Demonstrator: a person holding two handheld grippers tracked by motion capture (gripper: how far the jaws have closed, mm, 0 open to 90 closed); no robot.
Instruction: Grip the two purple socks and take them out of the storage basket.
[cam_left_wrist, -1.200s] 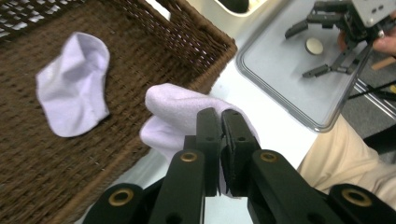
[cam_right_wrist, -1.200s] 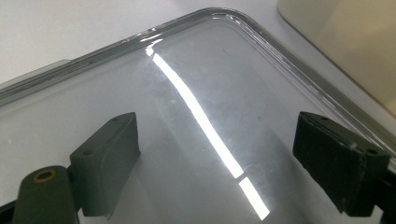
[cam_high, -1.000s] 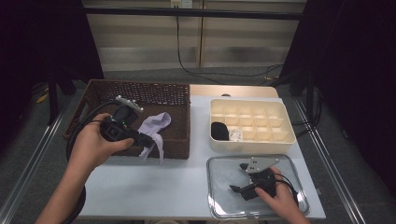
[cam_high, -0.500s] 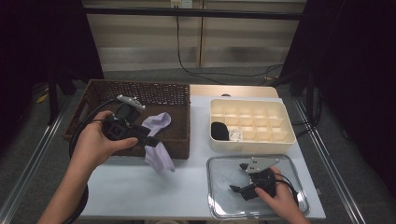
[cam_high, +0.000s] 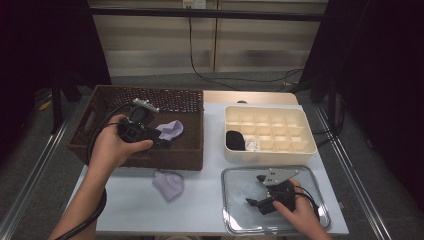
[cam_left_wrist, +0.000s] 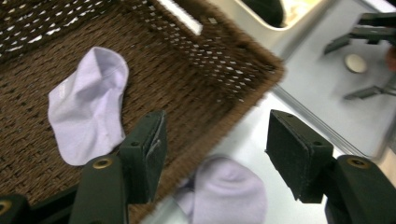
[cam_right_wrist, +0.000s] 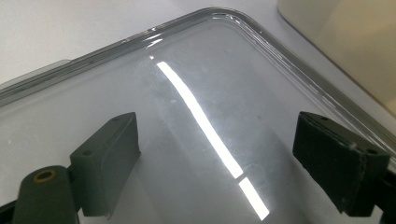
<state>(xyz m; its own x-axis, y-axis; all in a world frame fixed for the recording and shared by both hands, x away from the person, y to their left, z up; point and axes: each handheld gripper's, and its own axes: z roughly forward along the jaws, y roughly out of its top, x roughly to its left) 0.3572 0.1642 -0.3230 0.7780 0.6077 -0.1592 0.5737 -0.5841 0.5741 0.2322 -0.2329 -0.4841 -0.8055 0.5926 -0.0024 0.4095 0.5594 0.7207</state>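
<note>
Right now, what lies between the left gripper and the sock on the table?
In the high view, the basket's front wall stands between the left gripper and the sock on the table.

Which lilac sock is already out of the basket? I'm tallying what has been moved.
The sock on the table, lying just in front of the basket. The other sock lies inside the basket.

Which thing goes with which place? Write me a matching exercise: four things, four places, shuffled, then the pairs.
Things:
1. lilac sock
2. second lilac sock
3. black sock
4. right gripper

Places:
A. in the cream divided box
B. over the clear tray
C. on the white table, in front of the basket
D. inside the brown wicker basket

Pairs: 1-C, 2-D, 3-A, 4-B
</note>
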